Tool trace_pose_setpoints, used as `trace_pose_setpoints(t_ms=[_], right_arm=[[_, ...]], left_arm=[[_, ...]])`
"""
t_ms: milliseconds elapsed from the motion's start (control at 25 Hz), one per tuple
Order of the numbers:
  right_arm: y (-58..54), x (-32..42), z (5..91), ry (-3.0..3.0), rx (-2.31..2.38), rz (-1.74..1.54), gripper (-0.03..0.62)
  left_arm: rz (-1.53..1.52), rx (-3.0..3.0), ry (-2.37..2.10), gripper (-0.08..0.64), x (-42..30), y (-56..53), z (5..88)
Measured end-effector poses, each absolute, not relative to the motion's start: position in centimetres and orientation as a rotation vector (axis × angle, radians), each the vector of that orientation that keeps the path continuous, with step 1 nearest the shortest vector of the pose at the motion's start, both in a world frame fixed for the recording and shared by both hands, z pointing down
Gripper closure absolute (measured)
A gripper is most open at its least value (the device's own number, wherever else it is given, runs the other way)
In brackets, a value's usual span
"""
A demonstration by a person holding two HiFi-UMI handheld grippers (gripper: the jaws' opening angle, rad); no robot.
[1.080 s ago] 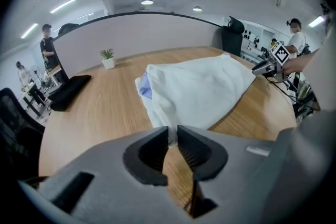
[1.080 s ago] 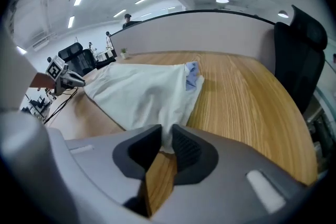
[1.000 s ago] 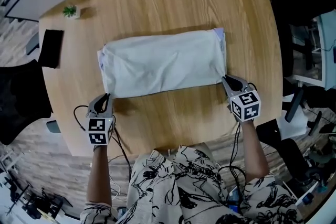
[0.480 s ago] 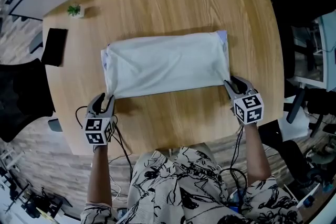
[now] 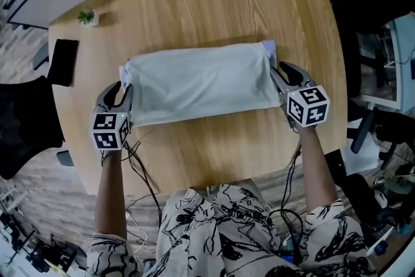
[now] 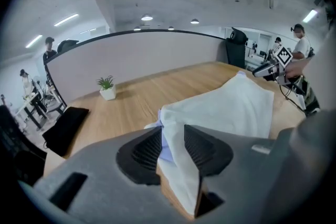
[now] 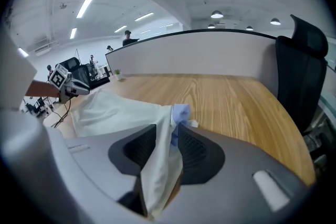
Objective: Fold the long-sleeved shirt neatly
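Left gripper (image 5: 118,91): fingers just parting, shirt (image 5: 201,81) edge loose between | right gripper (image 5: 279,69): likewise | shirt flat on table (image 5: 220,3)

Shirt (image 5: 201,84) pale white, lilac at far right corner. Table (image 5: 220,3) light wood grain. Plant (image 6: 105,82) green, pot (image 6: 108,94) white. Slab (image 5: 63,61) far left black. Person's top (image 5: 220,230) white, black floral print.

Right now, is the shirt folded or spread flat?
Folded. The shirt lies as one narrow band on the table; no sleeves stick out, layered edges show at both ends.
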State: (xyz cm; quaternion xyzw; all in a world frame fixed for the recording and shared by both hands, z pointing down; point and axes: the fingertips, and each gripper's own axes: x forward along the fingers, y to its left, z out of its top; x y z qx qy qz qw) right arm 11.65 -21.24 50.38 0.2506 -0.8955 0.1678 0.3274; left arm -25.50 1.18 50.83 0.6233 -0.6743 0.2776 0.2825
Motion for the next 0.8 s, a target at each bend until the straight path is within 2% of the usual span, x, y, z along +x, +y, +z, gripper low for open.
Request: trace_pose_setpoints(t_ms=[200,360,400,480,800], right_arm=[[-22.7,9.3,52.3,-2.296,0.618,0.364,0.453],[-23.7,8.3,53.3,-2.273,0.610,0.380,0.498],[-23.7,8.3,53.6,-2.261,0.601,0.382,0.532],[-23.7,8.3,54.2,-2.237,0.587,0.376,0.559],[-24.6,9.8,54.1,-2.208,0.694,0.456,0.563]], left_arm=[[0.769,1.646,-1.796,0.417,-26.0,-0.6,52.4],[0.764,1.633,-1.770,0.429,-26.2,-1.3,53.5],[0.770,1.629,-1.758,0.446,-26.2,-1.3,53.8],[0.776,1.613,-1.750,0.517,-26.4,-1.2,54.2],[0.581,1.484,-1.803,0.538,-27.9,0.1,53.8]])
